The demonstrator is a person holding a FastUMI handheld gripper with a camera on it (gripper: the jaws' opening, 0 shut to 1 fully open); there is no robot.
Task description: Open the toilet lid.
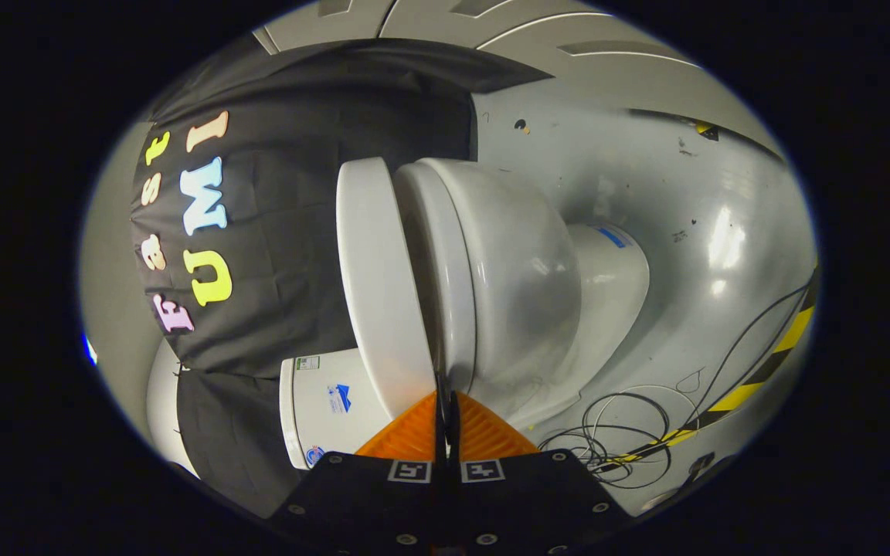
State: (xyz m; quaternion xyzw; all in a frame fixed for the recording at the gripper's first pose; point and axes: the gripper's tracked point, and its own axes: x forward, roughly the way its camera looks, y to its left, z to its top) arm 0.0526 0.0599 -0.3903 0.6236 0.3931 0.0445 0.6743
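Your gripper is rolled onto its side, so the whole scene reads turned a quarter turn. Its 2 fingers are pressed together with no visible gap; nothing sits between them, so record it as clenched on nothing. The tips lie right at the slit between the toilet lid and the seat, at the rim end nearest you; whether they touch the lid edge or merely sit just in front of it I cannot tell. The lid already stands a little apart from the seat, the gap widening away from the fingers. Beyond the seat is the bowl, then its pedestal on the grey floor; the cistern lies just beside the fingers, and loose cables trail on the floor near a striped tape line. Judgement on handling: the lid looks like rigid, glossy moulded plastic, fairly light but slippery, pivoting on a hinge at the cistern end. Take it at the free front rim, hooking the closed tips under the edge rather than pinching, and expect it to slide off if the angle is shallow.
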